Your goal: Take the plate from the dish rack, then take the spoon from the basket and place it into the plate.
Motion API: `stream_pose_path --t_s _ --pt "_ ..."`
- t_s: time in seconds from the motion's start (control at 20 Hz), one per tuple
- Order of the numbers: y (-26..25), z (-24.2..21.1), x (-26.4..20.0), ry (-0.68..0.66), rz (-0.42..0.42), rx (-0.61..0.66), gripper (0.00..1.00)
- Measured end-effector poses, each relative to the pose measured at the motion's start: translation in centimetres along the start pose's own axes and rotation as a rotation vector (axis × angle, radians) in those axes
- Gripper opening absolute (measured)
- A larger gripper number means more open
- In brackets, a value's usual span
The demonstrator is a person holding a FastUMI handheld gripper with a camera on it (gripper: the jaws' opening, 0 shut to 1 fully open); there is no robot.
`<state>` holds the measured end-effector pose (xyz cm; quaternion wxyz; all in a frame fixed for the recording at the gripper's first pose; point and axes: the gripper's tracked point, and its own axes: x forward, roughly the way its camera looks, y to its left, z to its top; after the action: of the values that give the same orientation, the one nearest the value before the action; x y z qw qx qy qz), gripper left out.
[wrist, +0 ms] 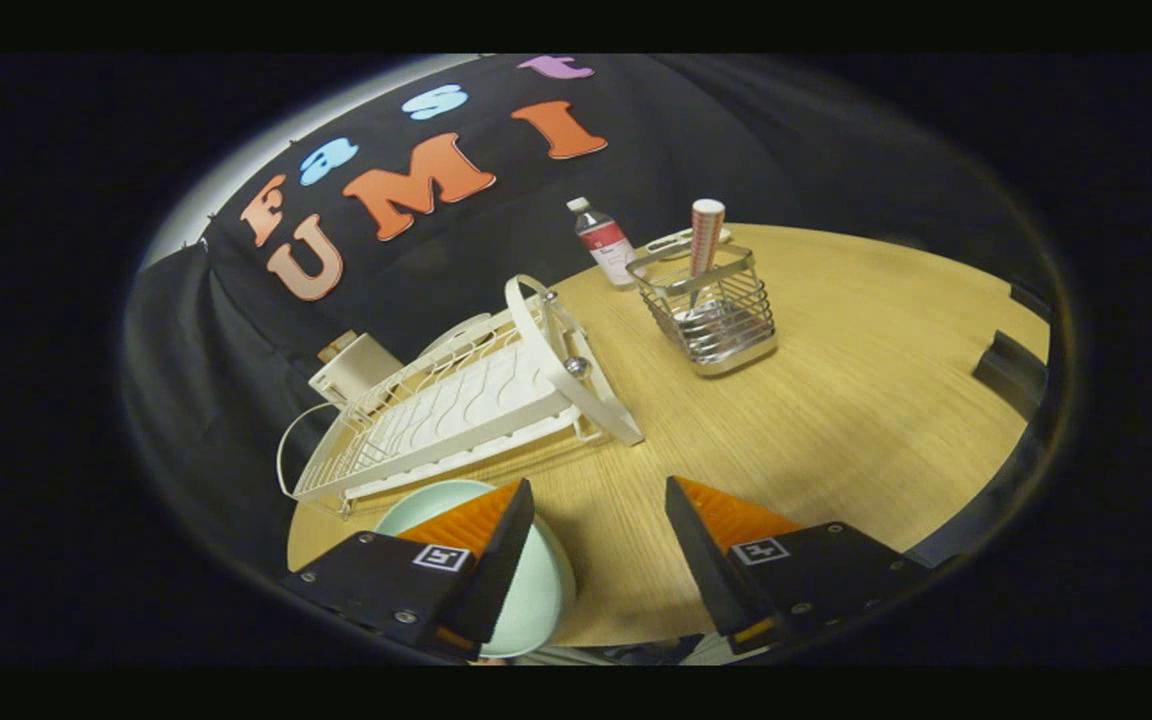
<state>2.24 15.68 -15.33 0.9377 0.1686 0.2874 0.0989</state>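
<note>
A pale green plate [543, 590] lies flat on the wooden table [856, 420], partly under my left finger and just in front of the white dish rack [456, 400]. The rack holds no dishes. Beyond the fingers, to the right of the rack, stands a wire metal basket [731, 320]. A spoon [706, 235] stands upright in it, its patterned handle sticking out above the rim. My gripper [598, 490] hovers over the table with its fingers wide apart and nothing between them.
A small bottle [604, 242] with a white cap stands behind the basket near the table's far edge, with a flat pale object [671, 242] beside it. A pale box [356, 368] sits behind the rack. Dark blocks [1011, 372] line the table's right edge.
</note>
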Motion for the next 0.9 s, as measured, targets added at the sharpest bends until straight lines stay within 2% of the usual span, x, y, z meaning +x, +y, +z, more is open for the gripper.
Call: stream_pose_path --t_s 0.05,0.15,0.25,0.65,0.9 --pt "-0.4 0.8 -0.4 -0.021 -0.012 -0.023 0.88" --pt "-1.9 2.9 -0.7 -0.093 -0.074 -0.069 0.95" --pt "-2.8 4.8 -1.2 -0.141 -0.111 -0.089 0.97" --pt "-5.4 11.1 -1.6 -0.283 -0.195 -0.183 0.99" --pt "-5.9 14.5 -1.5 -0.379 -0.255 -0.34 0.96"
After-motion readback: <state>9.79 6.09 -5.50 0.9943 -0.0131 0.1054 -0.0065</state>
